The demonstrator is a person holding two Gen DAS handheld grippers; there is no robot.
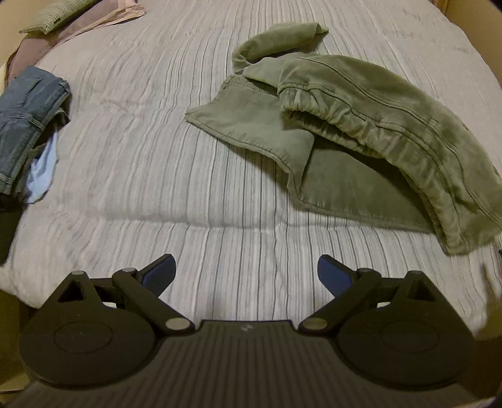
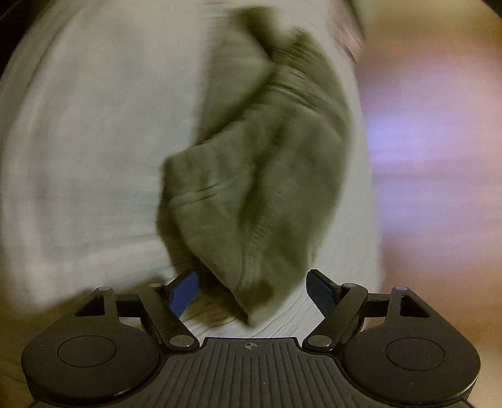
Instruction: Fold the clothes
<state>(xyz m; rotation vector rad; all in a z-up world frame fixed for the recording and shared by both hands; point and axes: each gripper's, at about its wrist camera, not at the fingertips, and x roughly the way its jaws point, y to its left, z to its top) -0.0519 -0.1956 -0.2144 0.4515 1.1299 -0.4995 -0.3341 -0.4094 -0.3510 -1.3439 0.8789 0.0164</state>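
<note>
An olive green garment (image 1: 345,125) with an elastic waistband lies crumpled on the striped grey bedspread (image 1: 141,157), up and right of my left gripper (image 1: 246,276). That gripper stands open over bare bedspread, nothing between its blue pads. In the blurred right wrist view the same green garment (image 2: 260,175) stretches away from my right gripper (image 2: 254,293). Its near corner lies between the wide-apart fingers, and the pads do not press on it.
Folded blue jeans (image 1: 28,122) with a light blue cloth (image 1: 42,169) under them lie at the bed's left edge. A green knit piece (image 1: 59,15) and a mauve cloth (image 1: 40,40) sit at the far left corner. The bed's near edge runs just ahead of my left gripper.
</note>
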